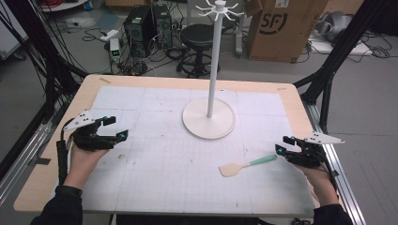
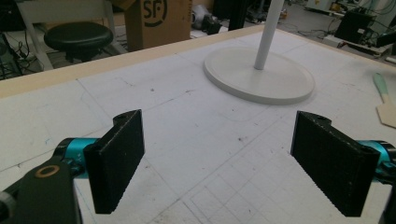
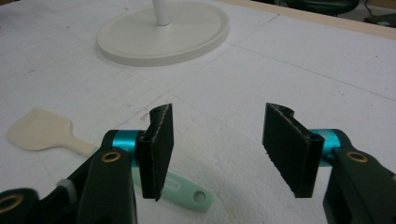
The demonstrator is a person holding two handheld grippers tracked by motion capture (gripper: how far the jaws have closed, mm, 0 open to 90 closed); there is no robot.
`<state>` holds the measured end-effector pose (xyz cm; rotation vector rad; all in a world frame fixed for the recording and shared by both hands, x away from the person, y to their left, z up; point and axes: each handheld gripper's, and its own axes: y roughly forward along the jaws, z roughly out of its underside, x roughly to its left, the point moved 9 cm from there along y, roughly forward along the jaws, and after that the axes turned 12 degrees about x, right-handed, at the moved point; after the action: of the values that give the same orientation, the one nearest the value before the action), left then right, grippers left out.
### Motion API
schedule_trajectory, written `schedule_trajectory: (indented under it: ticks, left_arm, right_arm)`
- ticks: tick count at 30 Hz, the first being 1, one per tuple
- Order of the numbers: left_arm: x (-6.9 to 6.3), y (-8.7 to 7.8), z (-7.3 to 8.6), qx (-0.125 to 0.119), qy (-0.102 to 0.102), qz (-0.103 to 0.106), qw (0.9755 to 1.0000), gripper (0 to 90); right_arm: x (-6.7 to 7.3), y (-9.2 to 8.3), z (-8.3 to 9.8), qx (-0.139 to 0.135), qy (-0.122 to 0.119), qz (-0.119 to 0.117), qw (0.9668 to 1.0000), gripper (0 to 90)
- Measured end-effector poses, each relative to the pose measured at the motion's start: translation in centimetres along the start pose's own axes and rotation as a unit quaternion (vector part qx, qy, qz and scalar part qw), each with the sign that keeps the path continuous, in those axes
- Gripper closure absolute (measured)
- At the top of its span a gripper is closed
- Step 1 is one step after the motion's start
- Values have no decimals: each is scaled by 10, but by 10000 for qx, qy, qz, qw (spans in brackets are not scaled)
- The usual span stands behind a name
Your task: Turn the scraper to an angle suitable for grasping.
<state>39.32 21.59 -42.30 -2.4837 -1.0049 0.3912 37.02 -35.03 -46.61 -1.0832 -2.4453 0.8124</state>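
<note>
**Two grippers wait at the near edge of the table**

Two hands reach in from the near edge of the table [image 1: 42, 187], and each one holds a black gripper. On the near left side, the left gripper [image 1: 116, 127] sits a little way in from the left edge. Its two black jaws are wide apart with nothing between them. From the left gripper view, the left gripper [image 2: 219, 163] has only the white grid mat [image 2: 187, 121] between its jaws.

On the near right side, close to the right edge, the right gripper [image 1: 283, 144] also has its jaws apart and holds nothing. From the right gripper view, the right gripper [image 3: 217, 149] hangs just above the mat.

Just beside the right gripper lies a small spatula [image 1: 245, 165]. It has a cream blade and a mint green handle. It lies flat on the mat, with the handle end toward the right gripper and the blade toward the middle of the table. The right gripper view shows the spatula [image 3: 42, 130] with its green handle passing under the left-hand jaw. I cannot tell if they touch.

Farther back, near the middle of the table, stands a white stand [image 1: 209, 123]. It has a round flat base, a tall thin pole and little hooks on top.

Behind the far edge, on the floor, are a black stool [image 1: 198, 37] and a brown cardboard box [image 1: 281, 28].
</note>
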Motion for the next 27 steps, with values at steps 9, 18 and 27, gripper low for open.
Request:
schedule_trajectory:
  ticks: [9, 18, 27]
  left_arm:
    - [-1, 1, 1, 49, 16, 16, 10000, 188]
    - [-2, 2, 2, 88, 31, 39, 9999, 193]
    - [-4, 4, 3, 158, 74, 32, 9998, 196]
  right_arm:
    - [-3, -2, 14, 206, -64, -200, 9996, 594]
    - [-3, 2, 29, 580, -221, -319, 9976, 766]
    - [-2, 3, 29, 640, -351, -417, 9965, 794]
